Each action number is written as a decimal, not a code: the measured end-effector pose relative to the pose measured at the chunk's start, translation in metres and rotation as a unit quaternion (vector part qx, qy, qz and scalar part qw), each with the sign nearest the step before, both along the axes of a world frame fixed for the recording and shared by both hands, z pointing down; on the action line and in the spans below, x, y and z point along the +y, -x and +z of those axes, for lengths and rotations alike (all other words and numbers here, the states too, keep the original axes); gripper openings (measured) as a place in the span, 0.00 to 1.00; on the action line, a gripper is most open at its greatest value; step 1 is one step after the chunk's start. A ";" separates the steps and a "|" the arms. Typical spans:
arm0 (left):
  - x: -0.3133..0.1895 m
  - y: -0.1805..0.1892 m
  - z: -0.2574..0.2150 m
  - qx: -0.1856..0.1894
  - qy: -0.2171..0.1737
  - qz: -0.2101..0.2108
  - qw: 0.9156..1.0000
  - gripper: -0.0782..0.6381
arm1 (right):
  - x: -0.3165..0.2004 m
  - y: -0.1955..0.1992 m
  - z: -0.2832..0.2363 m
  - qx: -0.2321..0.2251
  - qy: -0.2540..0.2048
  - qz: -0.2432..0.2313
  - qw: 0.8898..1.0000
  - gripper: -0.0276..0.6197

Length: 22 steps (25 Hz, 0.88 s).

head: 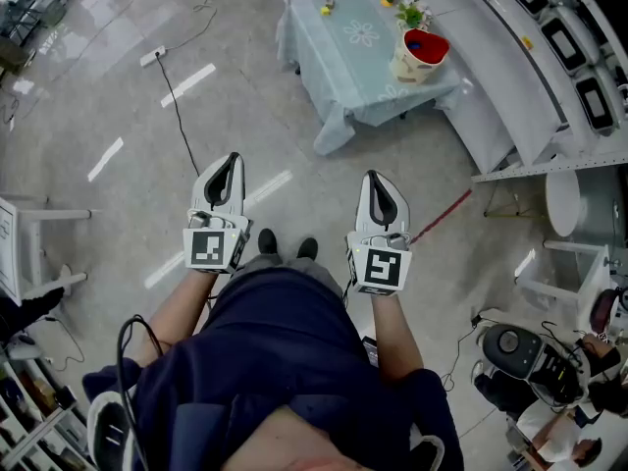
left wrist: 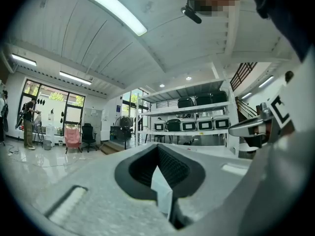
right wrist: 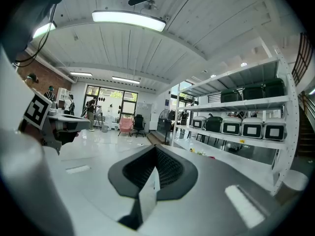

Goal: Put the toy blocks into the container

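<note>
Toy blocks (head: 325, 10) show only as small coloured bits on the table (head: 343, 72), too small to tell shapes; a yellow one lies near the table's far-left end, well ahead of both grippers. Container (head: 421, 55), pale outside and red inside, stands on the same table, ahead and to the right of the right gripper (head: 376, 186), well apart from it. Something blue sits in its mouth, can't tell what. Small green plant-like item (head: 412, 13) just beyond the container.

Left gripper (head: 230, 165) held out over bare floor (head: 118, 96), roughly level, jaws together, nothing between them; the left gripper view (left wrist: 160, 176) shows the ribbed pads pressed shut on each other. Right gripper beside it, apart from it, tipped slightly down; the right gripper view (right wrist: 152, 173) shows its jaws together as well, empty. Neither gripper is near the table or touches anything.

Black cable (head: 177, 116) runs across the floor ahead of the left gripper. Shelves with cases (right wrist: 241, 127) stand ahead of the grippers, to the right
</note>
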<state>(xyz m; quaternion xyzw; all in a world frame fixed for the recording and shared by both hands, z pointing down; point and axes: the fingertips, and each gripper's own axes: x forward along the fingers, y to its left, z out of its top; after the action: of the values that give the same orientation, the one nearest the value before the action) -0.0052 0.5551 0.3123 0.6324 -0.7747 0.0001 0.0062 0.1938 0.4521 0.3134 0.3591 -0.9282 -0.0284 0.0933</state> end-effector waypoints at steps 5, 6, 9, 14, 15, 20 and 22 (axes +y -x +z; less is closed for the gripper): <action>-0.001 0.001 0.002 0.002 0.009 -0.004 1.000 0.11 | -0.002 0.000 -0.002 -0.003 0.000 -0.003 1.000 0.04; 0.000 0.002 0.004 0.004 0.013 -0.006 1.000 0.11 | -0.002 0.001 -0.003 -0.004 -0.001 -0.005 1.000 0.04; -0.002 0.003 0.003 0.007 0.015 -0.004 1.000 0.11 | 0.000 0.002 -0.004 0.006 -0.010 -0.008 1.000 0.04; -0.007 -0.006 0.014 0.029 0.033 0.000 0.999 0.18 | -0.002 -0.009 -0.002 0.008 -0.015 -0.014 1.000 0.04; -0.010 -0.010 0.018 0.032 0.037 0.001 0.999 0.20 | -0.004 -0.013 0.000 0.006 -0.012 -0.016 1.000 0.04; -0.018 -0.017 0.011 0.012 0.021 0.016 1.000 0.34 | -0.007 -0.020 0.002 0.000 -0.007 -0.020 1.000 0.04; -0.017 -0.013 0.010 0.010 0.022 0.016 1.000 0.42 | -0.003 -0.018 0.001 0.001 -0.005 -0.023 1.000 0.04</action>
<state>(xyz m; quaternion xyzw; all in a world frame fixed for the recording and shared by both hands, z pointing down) 0.0080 0.5383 0.3224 0.6445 -0.7640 0.0107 0.0277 0.2123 0.4487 0.3147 0.3378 -0.9360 -0.0353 0.0923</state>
